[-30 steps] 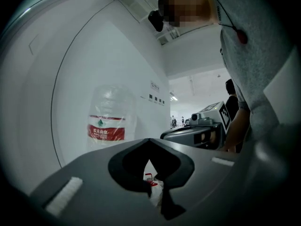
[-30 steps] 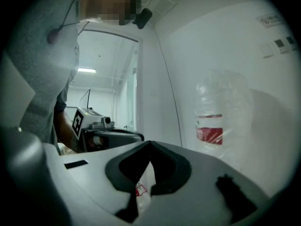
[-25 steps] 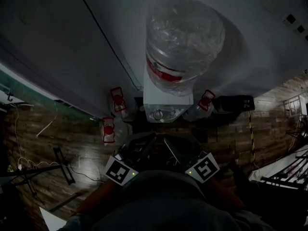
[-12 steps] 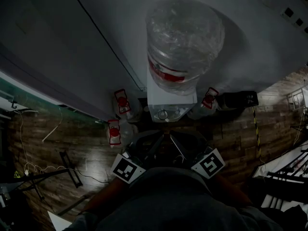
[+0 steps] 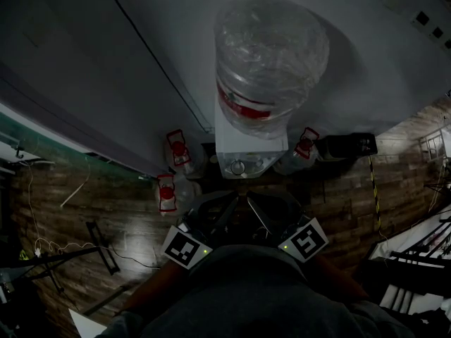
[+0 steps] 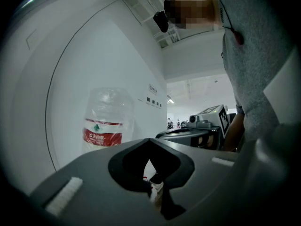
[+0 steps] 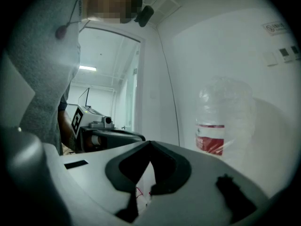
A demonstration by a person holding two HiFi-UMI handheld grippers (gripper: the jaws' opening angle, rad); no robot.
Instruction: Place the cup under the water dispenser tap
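Observation:
No cup shows in any view. The white water dispenser [image 5: 243,150] stands against the wall with a big clear bottle [image 5: 271,55] on top, and a round fitting [image 5: 238,167] shows on its front. The bottle also appears in the left gripper view [image 6: 107,119] and the right gripper view [image 7: 221,121]. Both grippers are held close to my body, short of the dispenser, with their tips near each other. My left gripper [image 5: 224,206] [image 6: 149,140] is shut and holds nothing. My right gripper [image 5: 248,208] [image 7: 150,142] is shut and holds nothing too.
Spare water bottles with red labels lie on the wooden floor left [image 5: 177,150] [image 5: 166,192] and right [image 5: 303,146] of the dispenser. A black box [image 5: 349,148] sits at its right. A stand's legs [image 5: 99,248] and cables lie at the left. The head view is very dark.
The head view shifted slightly early in the second, then held. Both grippers have kept their place and stayed shut.

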